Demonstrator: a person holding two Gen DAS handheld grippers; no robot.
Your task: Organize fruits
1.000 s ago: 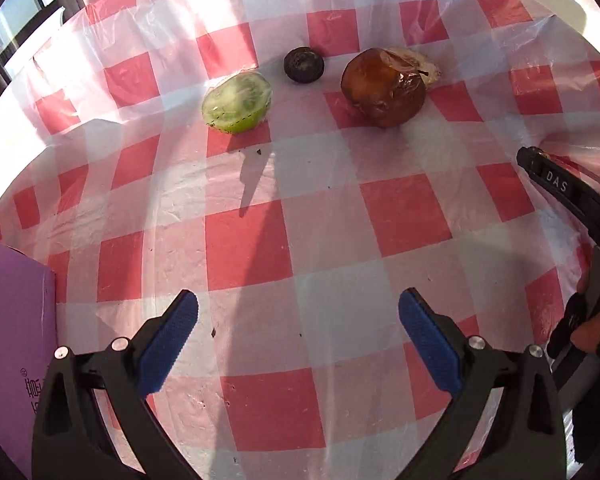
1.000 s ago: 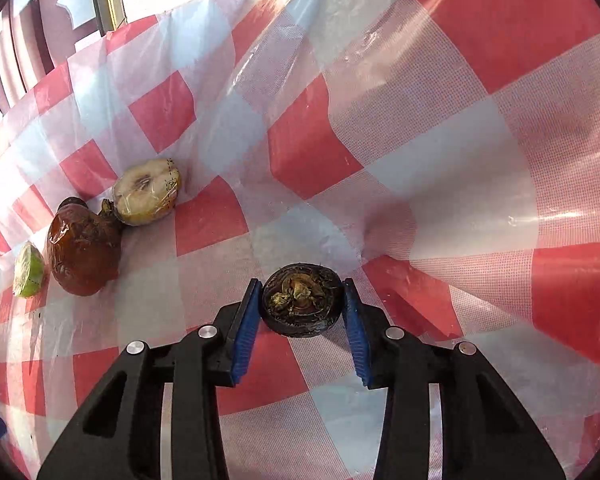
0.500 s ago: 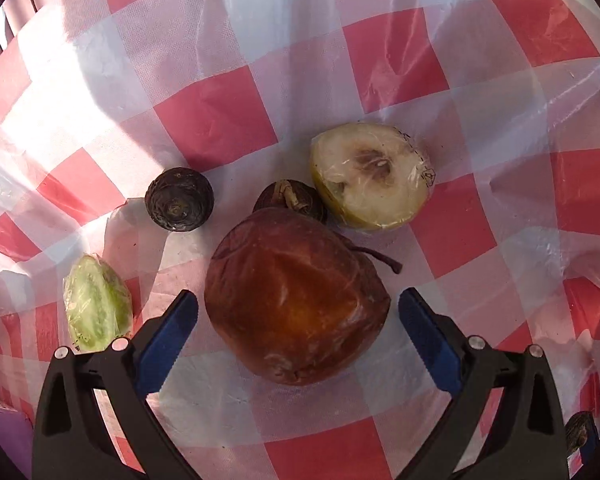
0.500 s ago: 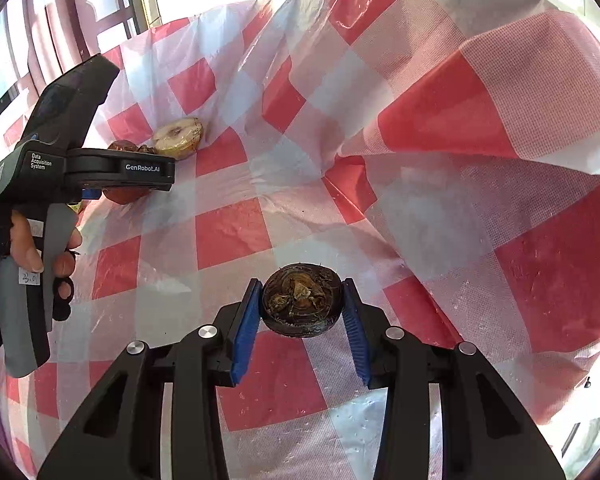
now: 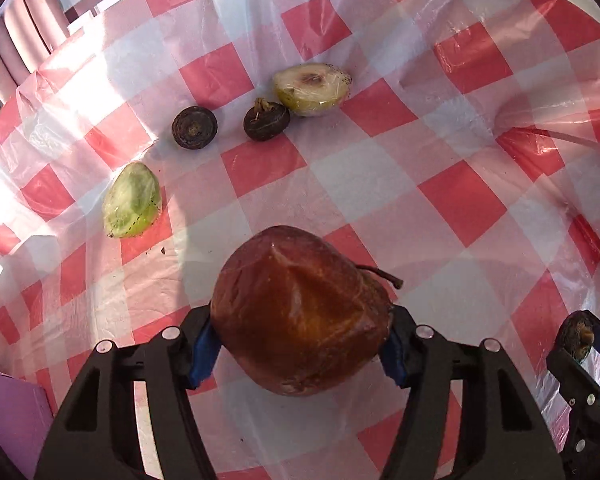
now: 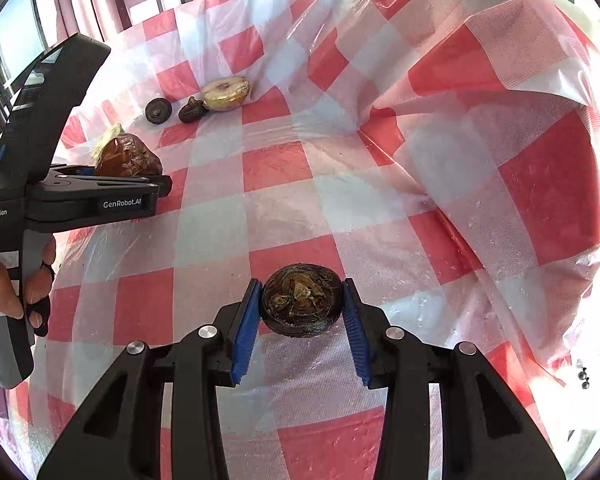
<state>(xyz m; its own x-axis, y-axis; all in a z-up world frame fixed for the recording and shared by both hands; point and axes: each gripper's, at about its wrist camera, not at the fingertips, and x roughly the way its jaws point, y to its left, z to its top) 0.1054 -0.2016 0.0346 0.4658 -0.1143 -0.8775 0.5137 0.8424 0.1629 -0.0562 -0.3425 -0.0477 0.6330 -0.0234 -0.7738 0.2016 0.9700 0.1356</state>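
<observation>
My left gripper [image 5: 298, 346] is shut on a large brown wrapped pear [image 5: 300, 312] and holds it above the checked cloth; it also shows in the right wrist view [image 6: 126, 158]. My right gripper [image 6: 300, 312] is shut on a small dark round fruit [image 6: 302, 300], seen at the left wrist view's right edge [image 5: 578, 338]. On the cloth lie a green wrapped fruit half [image 5: 132, 200], two small dark fruits [image 5: 194, 127] [image 5: 266, 119] and a pale wrapped half fruit [image 5: 312, 88].
A red-and-white checked plastic cloth [image 6: 284, 200] covers the table and bulges up in folds at the right [image 6: 500, 120]. A purple box [image 5: 8, 412] stands at the lower left. Windows lie behind the table's far edge.
My left gripper has closed on the brown pear and lifted it back away from the other fruits. My right gripper still holds its dark fruit and has barely moved.
</observation>
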